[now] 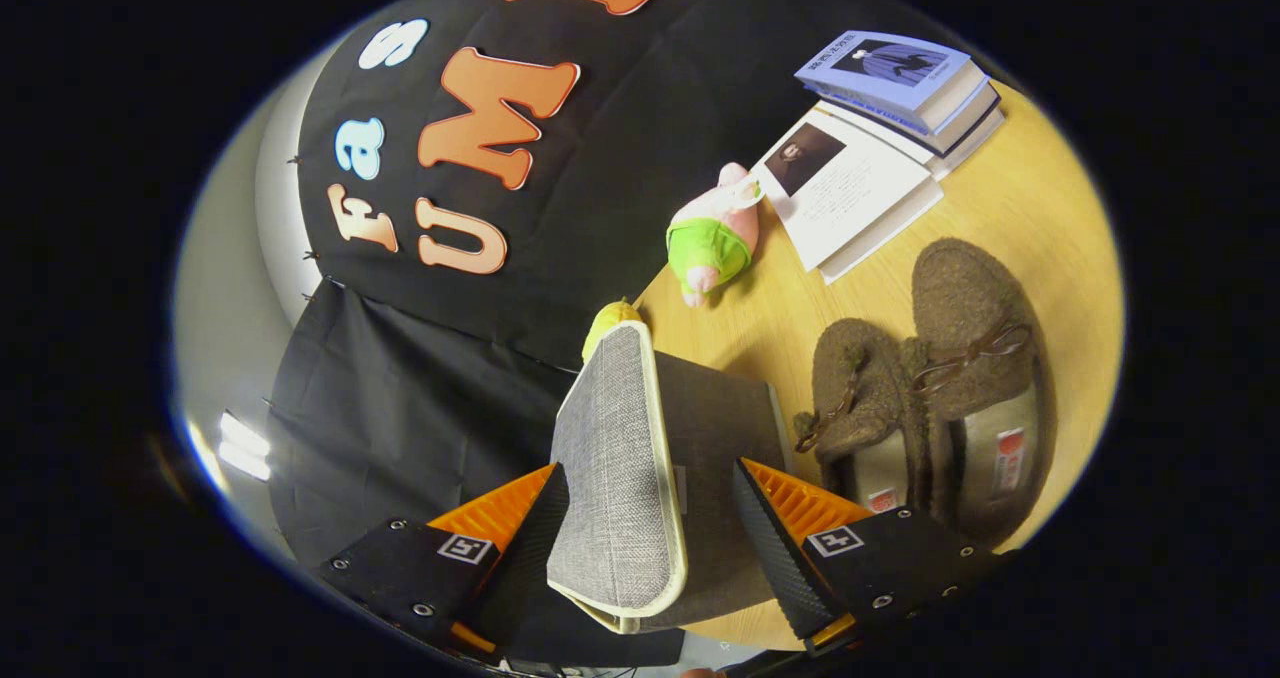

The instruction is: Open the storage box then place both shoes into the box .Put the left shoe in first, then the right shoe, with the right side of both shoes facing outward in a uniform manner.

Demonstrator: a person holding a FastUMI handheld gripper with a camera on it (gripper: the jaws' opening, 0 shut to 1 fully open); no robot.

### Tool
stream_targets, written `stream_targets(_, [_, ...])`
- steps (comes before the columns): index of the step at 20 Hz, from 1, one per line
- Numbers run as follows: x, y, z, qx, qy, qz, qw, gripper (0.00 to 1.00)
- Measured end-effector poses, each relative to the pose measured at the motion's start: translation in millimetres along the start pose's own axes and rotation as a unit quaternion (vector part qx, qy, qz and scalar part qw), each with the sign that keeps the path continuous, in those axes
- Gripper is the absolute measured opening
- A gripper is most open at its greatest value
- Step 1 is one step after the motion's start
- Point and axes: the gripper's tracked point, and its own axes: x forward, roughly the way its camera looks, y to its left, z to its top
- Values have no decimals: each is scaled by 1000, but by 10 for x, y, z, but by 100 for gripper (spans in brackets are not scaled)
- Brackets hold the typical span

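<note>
A: In the gripper view, what does the gripper (650, 518) have?

B: The grey fabric lid (612, 468) of the storage box (715, 438) stands on edge between the two fingers (530, 538). The jaws are parted about as wide as the lid's edge and the gap beside it. The left finger lies against the lid's woven face; the right one looks clear of it, with the box's dark inside between them. Whether both truly press on it I cannot tell from this angle.

A: How will that lid handle?

B: By my reckoning it is light, cloth over a stiffish board with a cream piped rim, so it should swing easily but may flop back if let go. The rim near the free edge is the place to pinch.

A: And the shoes?

B: The two brown woolly shoes (925, 398) lie side by side on the wooden table (1040, 208), just to the right of the box, touching each other, openings towards the fingers. They look soft and light, and they would squash, so the firmer heel collar is the better hold.

A: Anything else near the box?

B: A pink and green plush toy (712, 238) beyond it, and stacked books (880, 128) further still.
</note>
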Motion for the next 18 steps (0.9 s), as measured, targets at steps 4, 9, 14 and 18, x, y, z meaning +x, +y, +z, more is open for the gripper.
stream_targets(4, [173,82,-170,-11,20,12,1000,98])
stream_targets(9, [358,118,-314,-15,36,6,999,96])
stream_targets(14, [342,152,-243,-4,27,0,1000,63])
stream_targets(18, [270,237,-143,2,4,-9,1000,7])
